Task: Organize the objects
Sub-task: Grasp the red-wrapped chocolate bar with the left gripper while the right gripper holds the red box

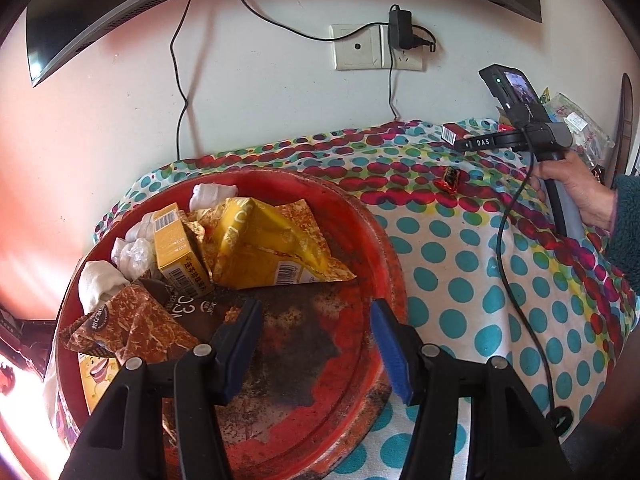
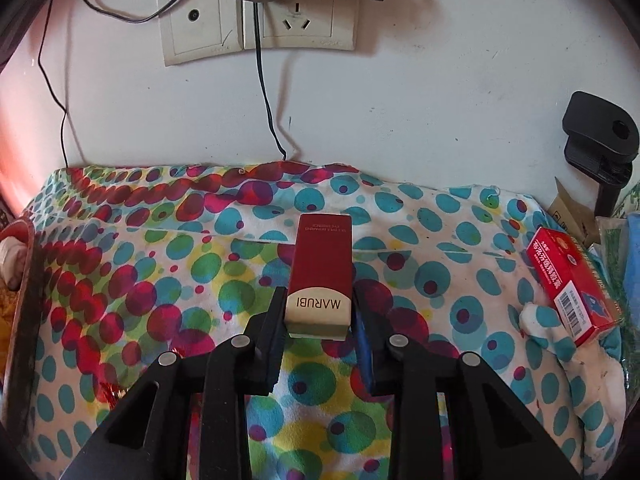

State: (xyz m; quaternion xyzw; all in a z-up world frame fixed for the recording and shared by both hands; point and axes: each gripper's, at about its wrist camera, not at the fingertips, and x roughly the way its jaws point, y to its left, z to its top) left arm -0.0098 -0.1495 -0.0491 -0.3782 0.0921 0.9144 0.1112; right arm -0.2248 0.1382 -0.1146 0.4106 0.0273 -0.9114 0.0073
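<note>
Dark-red MARUBI box (image 2: 320,276) pinched in right gripper (image 2: 318,320) on dotted cloth (image 2: 120,280), left gripper (image 1: 316,344) wide, empty, above red tray (image 1: 384,248) of wrappers

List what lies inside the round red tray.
Inside the round red tray: a yellow carton, a crumpled yellow bag, a brown wrapper and white wads. Whatever lies beneath them is covered.

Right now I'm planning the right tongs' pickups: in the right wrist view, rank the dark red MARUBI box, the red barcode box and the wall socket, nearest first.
1. MARUBI box, between the right tongs.
2. Red barcode box, on the cloth's right edge.
3. Wall socket, up on the wall.
</note>
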